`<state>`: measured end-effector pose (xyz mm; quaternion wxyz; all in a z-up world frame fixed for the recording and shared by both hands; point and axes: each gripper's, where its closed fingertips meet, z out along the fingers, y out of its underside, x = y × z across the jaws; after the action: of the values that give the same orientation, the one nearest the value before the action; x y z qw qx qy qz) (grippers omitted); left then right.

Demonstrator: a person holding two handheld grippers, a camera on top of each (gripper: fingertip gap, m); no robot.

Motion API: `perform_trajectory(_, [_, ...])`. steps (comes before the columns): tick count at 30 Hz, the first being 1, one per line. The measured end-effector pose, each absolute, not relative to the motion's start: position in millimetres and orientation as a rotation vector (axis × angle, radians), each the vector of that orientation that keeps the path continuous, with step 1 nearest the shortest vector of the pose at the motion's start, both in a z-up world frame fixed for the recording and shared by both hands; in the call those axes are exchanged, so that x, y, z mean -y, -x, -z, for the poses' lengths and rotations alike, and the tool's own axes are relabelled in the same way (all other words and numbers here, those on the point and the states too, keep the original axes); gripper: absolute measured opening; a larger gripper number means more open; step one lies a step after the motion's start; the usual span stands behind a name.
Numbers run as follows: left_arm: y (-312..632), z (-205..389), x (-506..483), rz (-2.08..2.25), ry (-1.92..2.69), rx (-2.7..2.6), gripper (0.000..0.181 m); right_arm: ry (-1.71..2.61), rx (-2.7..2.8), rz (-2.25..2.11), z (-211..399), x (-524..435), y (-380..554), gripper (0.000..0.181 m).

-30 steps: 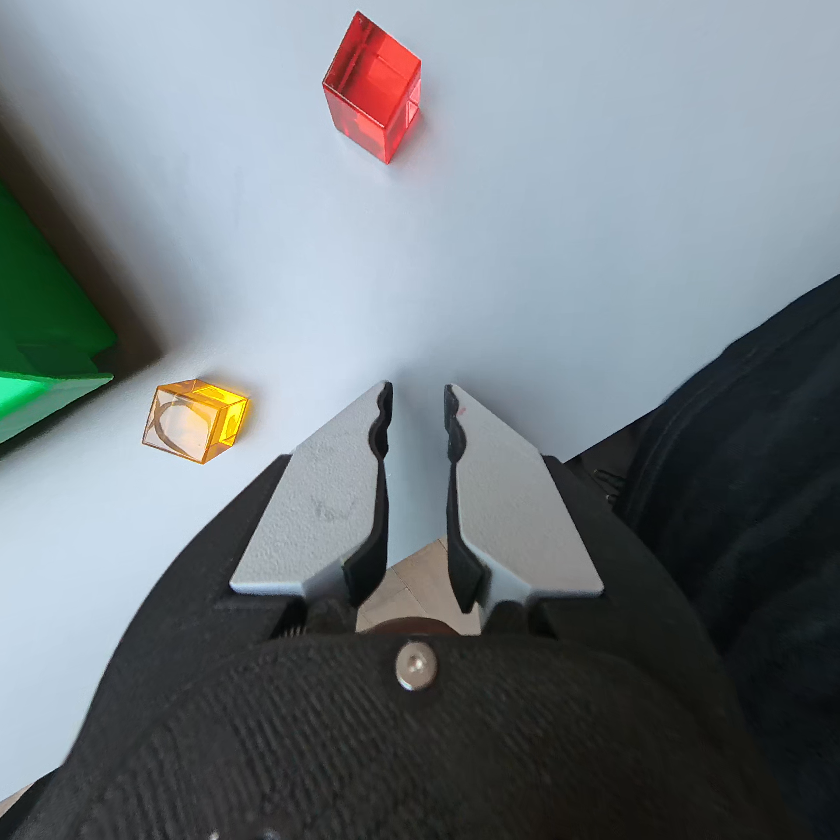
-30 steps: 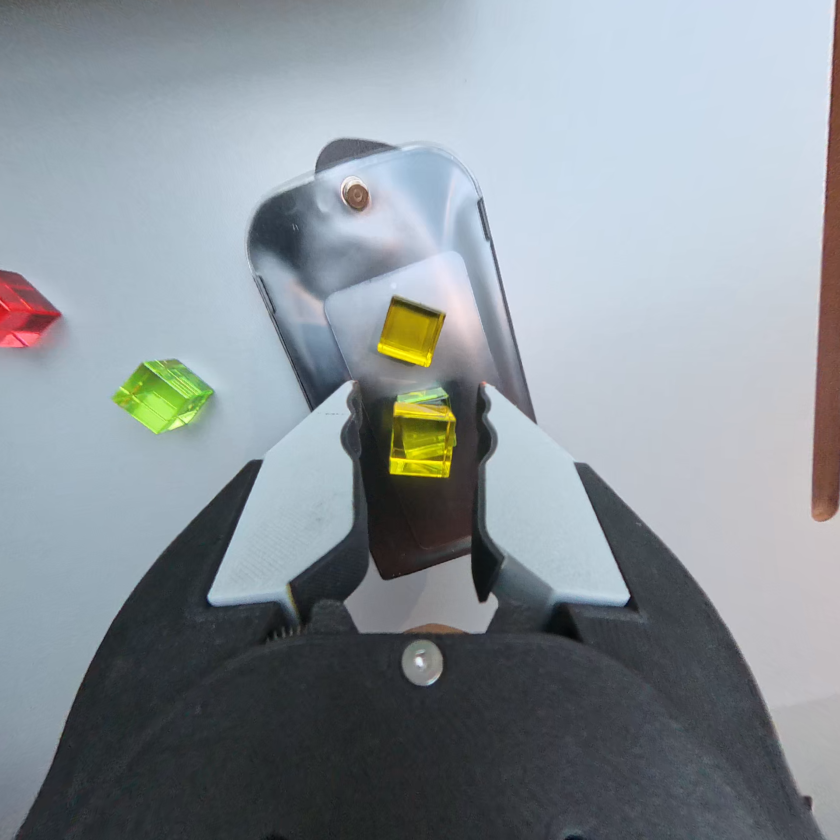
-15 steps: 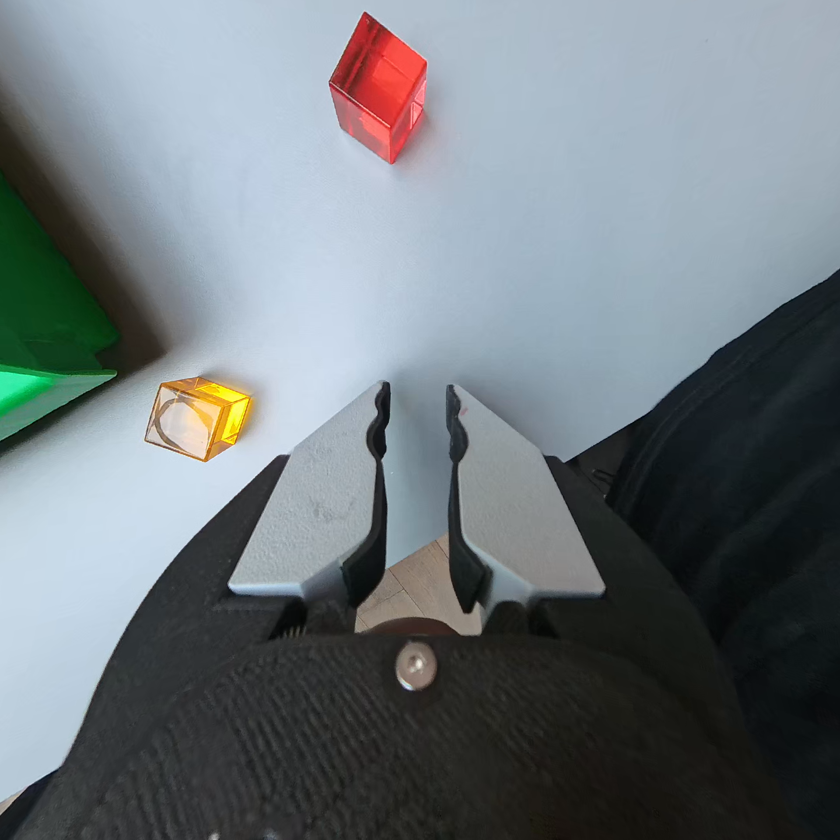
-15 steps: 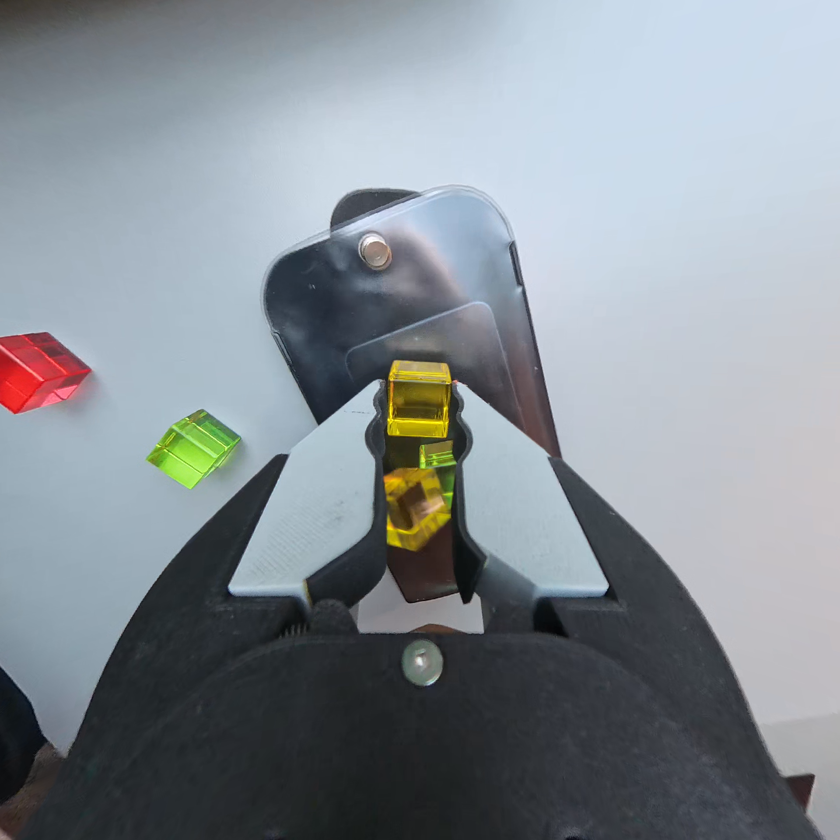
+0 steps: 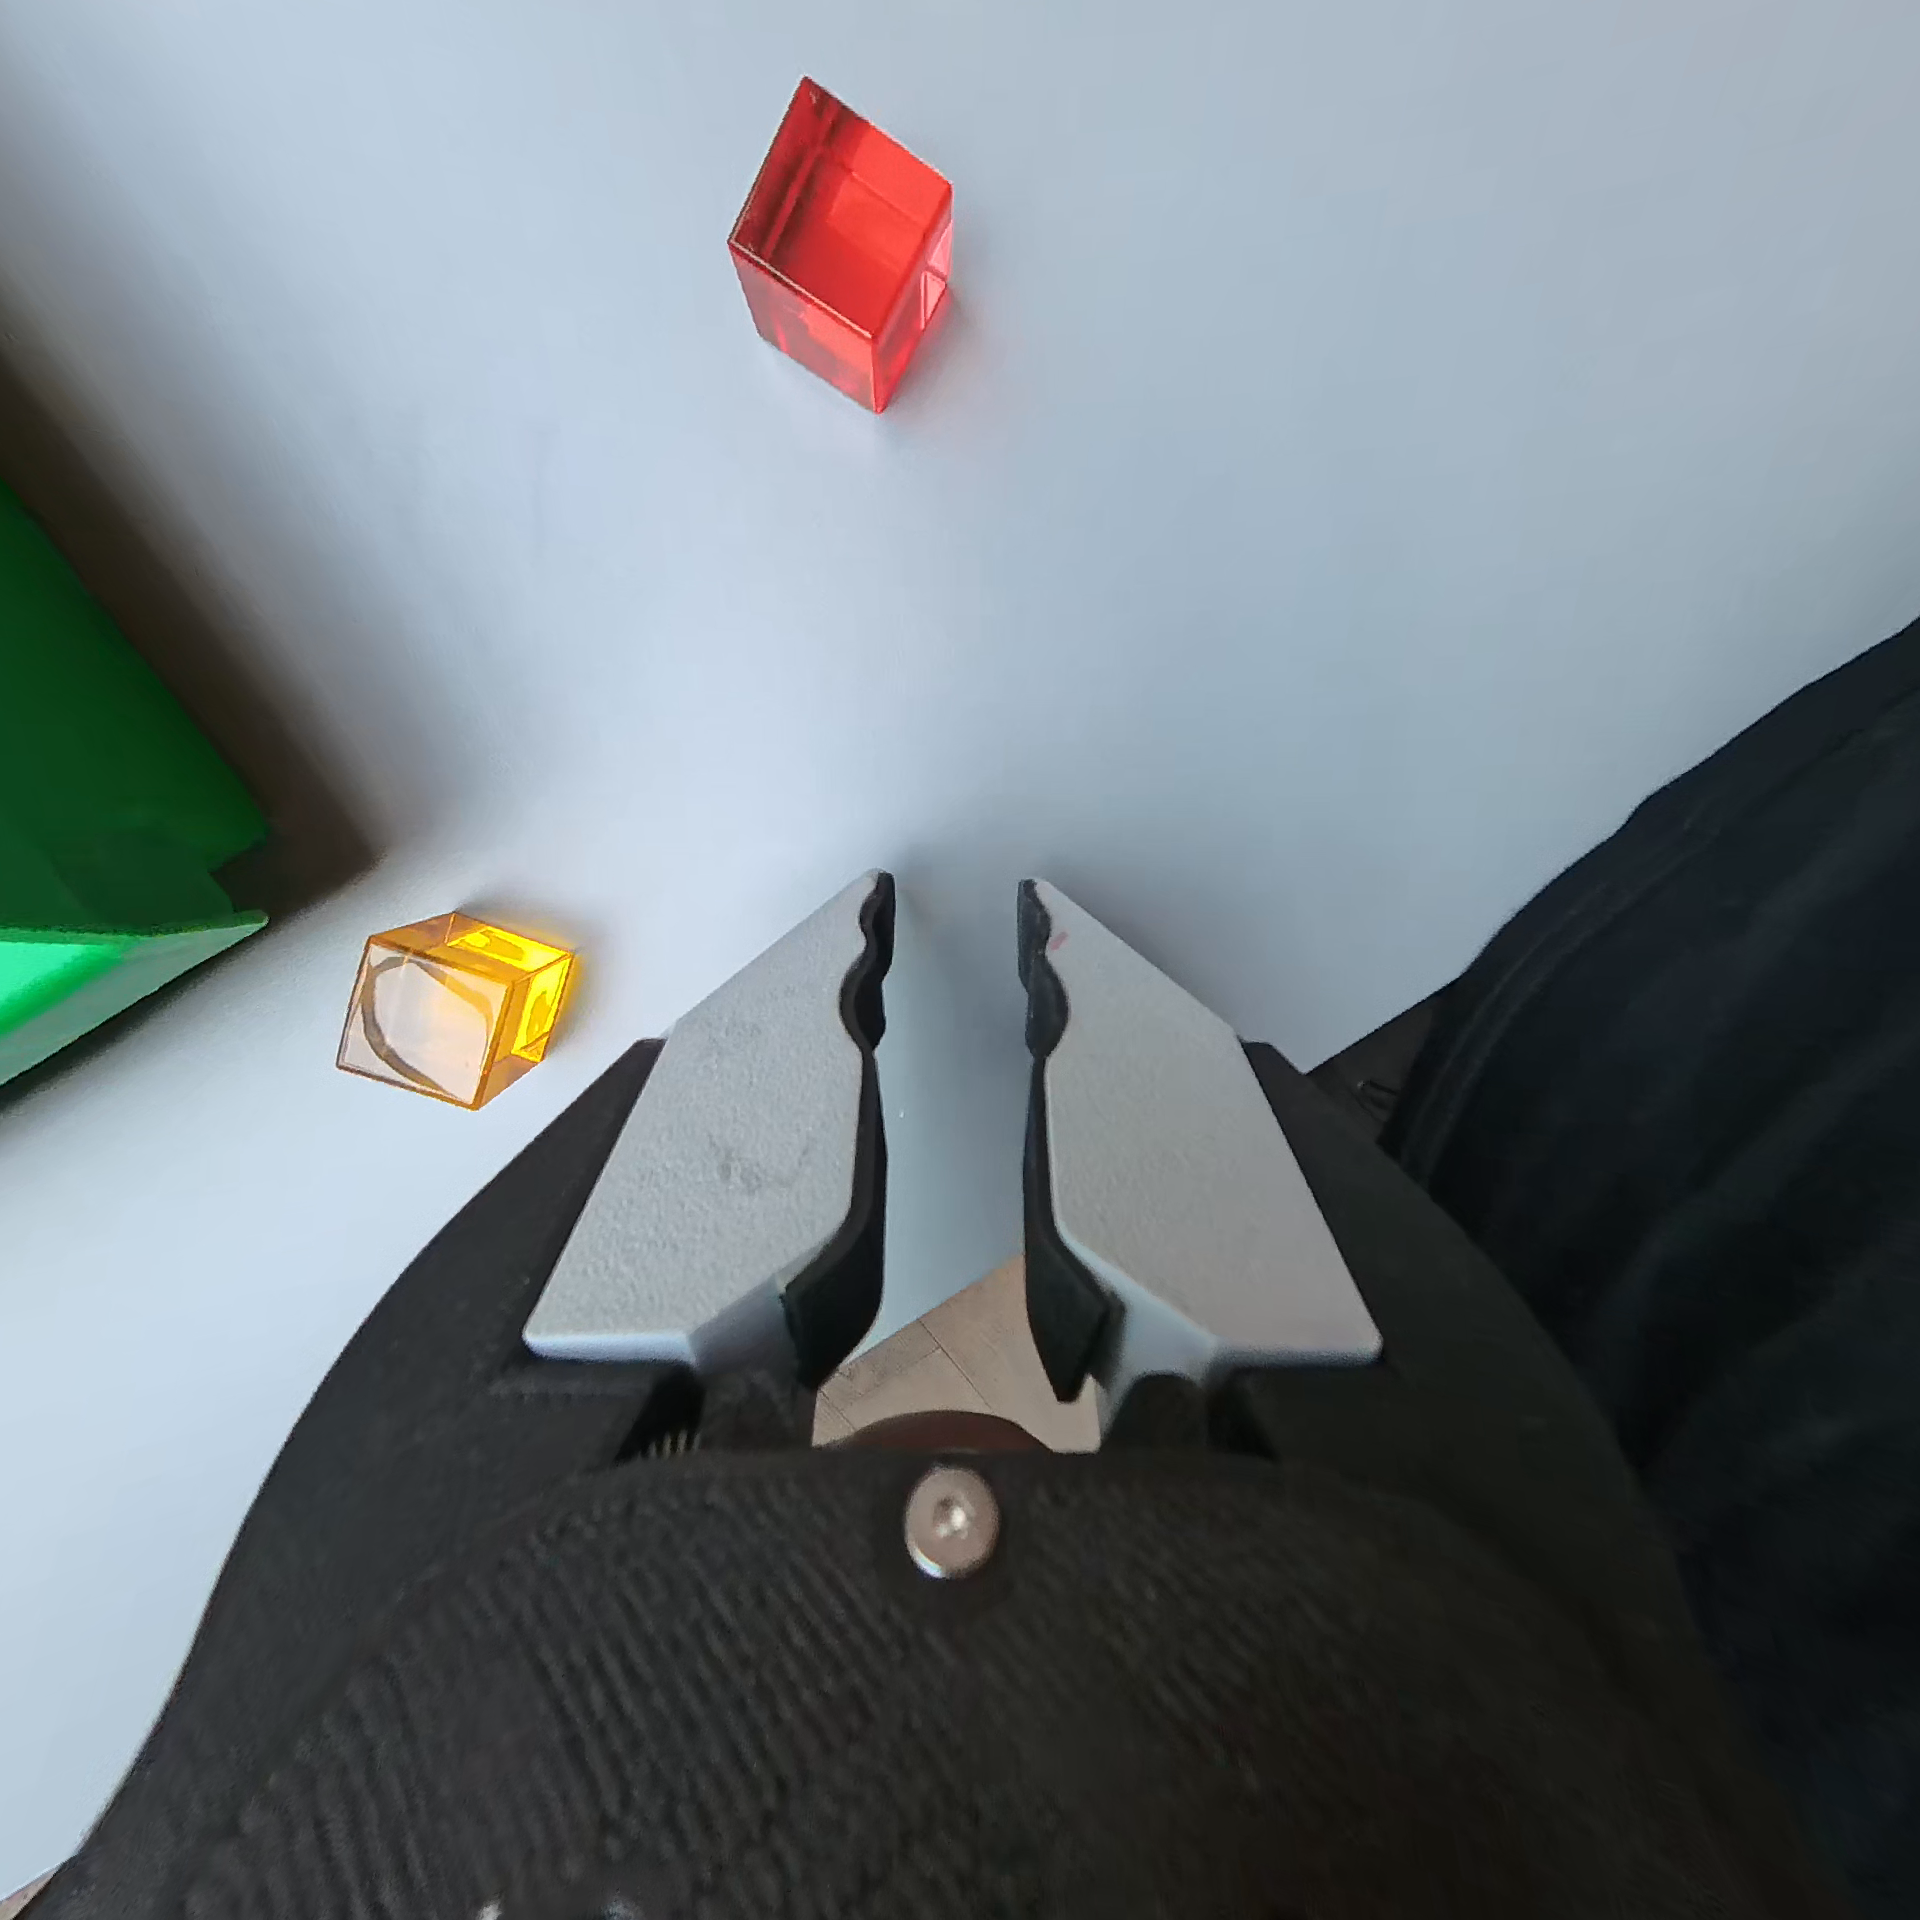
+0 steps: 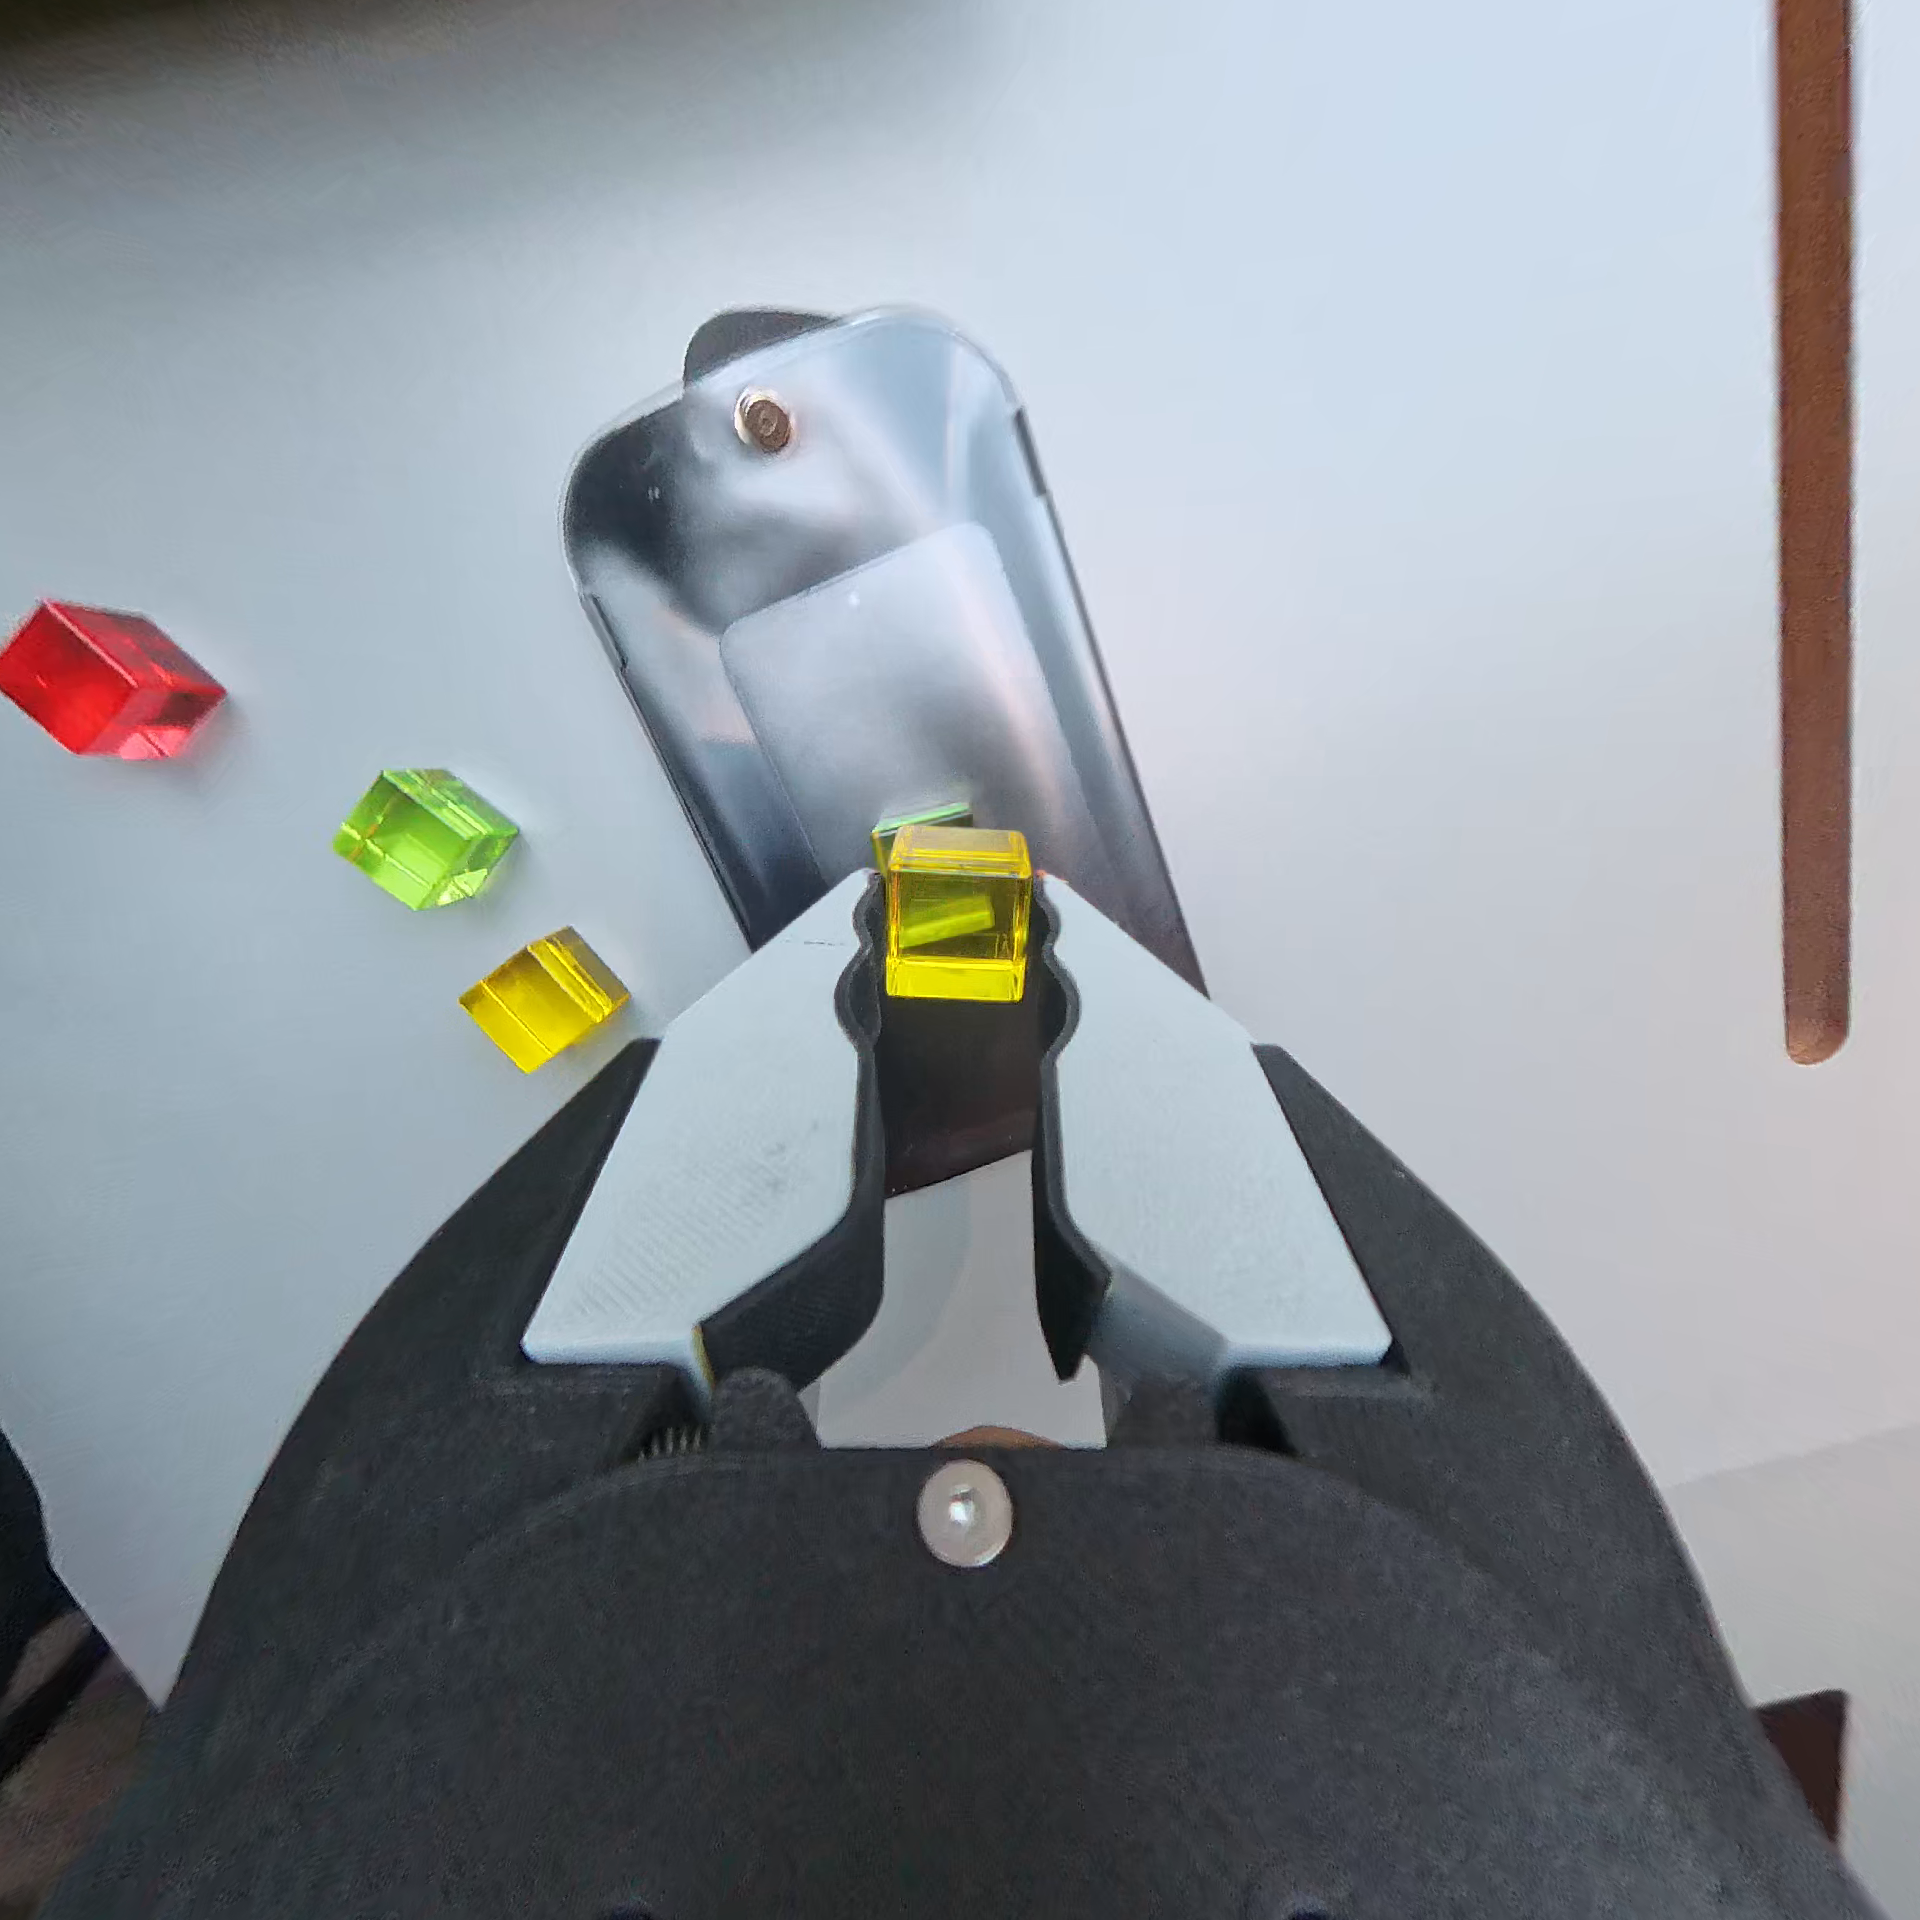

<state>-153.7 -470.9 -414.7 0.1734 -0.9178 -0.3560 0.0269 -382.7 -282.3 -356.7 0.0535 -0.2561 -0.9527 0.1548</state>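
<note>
My right gripper (image 6: 956, 896) is shut on a clear yellow cube (image 6: 956, 935), held at the fingertips above a dark pouch (image 6: 831, 582) with a clear plastic flap and a metal snap (image 6: 766, 421). A sliver of a green piece (image 6: 920, 814) shows on the pouch just behind the held cube. My left gripper (image 5: 954, 906) is empty, its jaws a narrow gap apart over the pale table. An orange cube (image 5: 457, 1008) lies just to its left and a red cube (image 5: 842, 244) farther ahead.
In the right wrist view, a red cube (image 6: 109, 681), a green cube (image 6: 426, 836) and a second yellow cube (image 6: 545, 995) lie left of the pouch. A brown wooden strip (image 6: 1813, 520) runs down the right. A green box (image 5: 94, 810) stands at left; dark clothing (image 5: 1662, 1039) is at right. Tip to tip, the grippers are about 30 cm apart.
My right gripper closed on the yellow cube over the pouch and drew back with it. A second yellow cube has come into view on the left. The left gripper barely moved.
</note>
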Motion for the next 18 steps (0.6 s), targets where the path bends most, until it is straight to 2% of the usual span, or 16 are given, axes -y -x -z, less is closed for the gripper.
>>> perform_trajectory(9, [149.8,415.6,468.1,-0.07,2.609,1.011,0.021,0.516,2.949,-0.301,390.7,283.7,373.6,0.024])
perform_trajectory(12, [149.3,416.1,467.4,-0.067,2.604,1.02,0.021,0.507,2.954,-0.315,392.7,284.3,373.0,0.031])
perform_trajectory(15, [149.3,416.1,466.4,-0.069,2.607,1.014,0.021,0.535,2.911,-0.343,383.1,279.9,373.9,0.048])
perform_trajectory(18, [151.8,414.9,466.0,-0.074,2.602,1.014,0.023,0.614,2.877,-0.55,360.3,282.7,359.3,0.048])
